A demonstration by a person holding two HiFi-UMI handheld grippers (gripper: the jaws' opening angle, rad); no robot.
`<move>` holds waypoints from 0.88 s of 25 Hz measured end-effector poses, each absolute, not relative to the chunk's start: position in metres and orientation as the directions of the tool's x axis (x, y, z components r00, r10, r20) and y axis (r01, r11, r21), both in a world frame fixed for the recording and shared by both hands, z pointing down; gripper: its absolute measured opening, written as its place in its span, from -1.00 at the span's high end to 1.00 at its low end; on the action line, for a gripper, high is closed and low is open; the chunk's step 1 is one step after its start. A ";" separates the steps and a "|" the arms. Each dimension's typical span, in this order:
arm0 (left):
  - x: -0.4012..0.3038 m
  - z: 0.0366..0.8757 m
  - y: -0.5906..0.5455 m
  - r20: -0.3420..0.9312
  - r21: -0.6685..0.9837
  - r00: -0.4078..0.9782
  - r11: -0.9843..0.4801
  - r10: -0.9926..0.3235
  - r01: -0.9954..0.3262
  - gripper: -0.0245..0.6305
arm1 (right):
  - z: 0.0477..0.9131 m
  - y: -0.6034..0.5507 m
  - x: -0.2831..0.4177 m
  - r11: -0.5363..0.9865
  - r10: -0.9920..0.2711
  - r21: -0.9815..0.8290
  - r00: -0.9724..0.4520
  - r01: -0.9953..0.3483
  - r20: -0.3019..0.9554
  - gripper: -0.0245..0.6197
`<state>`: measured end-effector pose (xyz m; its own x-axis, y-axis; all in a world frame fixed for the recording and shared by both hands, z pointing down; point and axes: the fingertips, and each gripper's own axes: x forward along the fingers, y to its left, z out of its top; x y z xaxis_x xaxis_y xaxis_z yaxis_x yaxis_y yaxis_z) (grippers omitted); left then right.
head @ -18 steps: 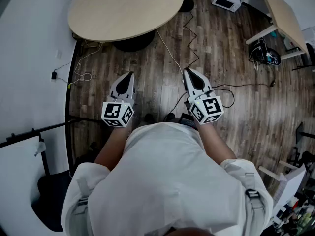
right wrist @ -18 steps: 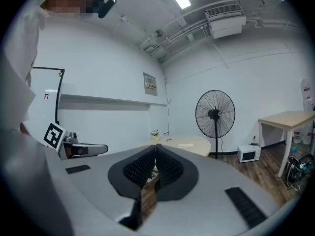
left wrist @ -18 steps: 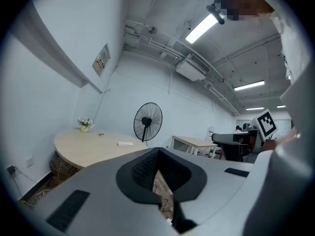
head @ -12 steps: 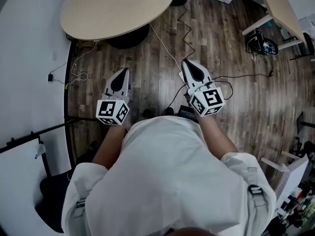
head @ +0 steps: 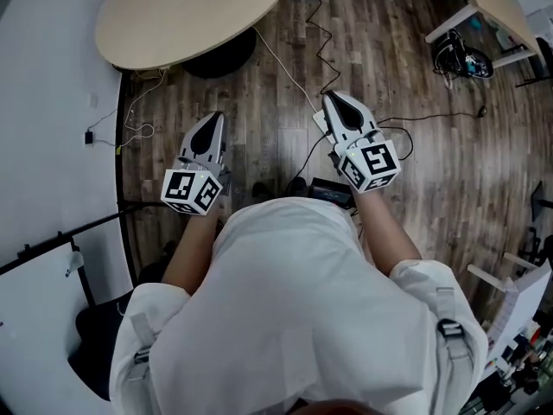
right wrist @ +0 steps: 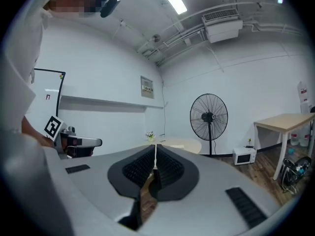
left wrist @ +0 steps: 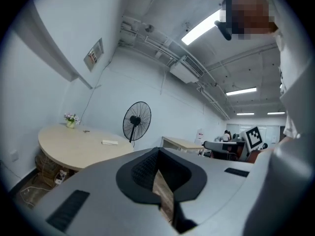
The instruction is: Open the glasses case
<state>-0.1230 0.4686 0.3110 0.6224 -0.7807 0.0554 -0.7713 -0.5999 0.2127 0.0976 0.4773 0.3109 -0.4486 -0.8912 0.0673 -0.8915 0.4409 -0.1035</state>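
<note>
The left claw (left wrist: 158, 151) is held shut with nothing between its pads, and the right claw (right wrist: 155, 149) is likewise closed and empty. Only the wooden floor (head: 259, 119) is seen through the gap below each pair of pads. Both claws are carried side by side just ahead of the person's body. They are well short of the round worktop (head: 173, 15), which lies ahead of the left claw and to its left.

Compared with half a second ago, the claws are carried slightly further forward, and the worktop is shifted leftward in the head view.

No glasses case can be identified. A small pale flat object (left wrist: 109, 142) is seen on the worktop far beyond the left claw, but what it is cannot be told. The task is judged not yet begun, and the worktop is still to be approached.
</note>
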 end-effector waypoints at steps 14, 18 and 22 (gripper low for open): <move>-0.061 0.311 0.487 0.081 0.181 0.601 -0.581 -0.795 -0.793 0.89 | 0.339 0.498 0.156 0.520 -0.842 -0.144 -0.533 -0.842 0.077 0.84; -0.042 0.310 0.485 0.101 0.175 0.615 -0.595 -0.782 -0.785 0.89 | 0.349 0.492 0.186 0.484 -0.859 -0.188 -0.505 -0.855 0.087 0.84; -0.039 0.319 0.478 0.128 0.178 0.623 -0.600 -0.772 -0.780 0.89 | 0.362 0.489 0.199 0.461 -0.867 -0.214 -0.489 -0.861 0.099 0.84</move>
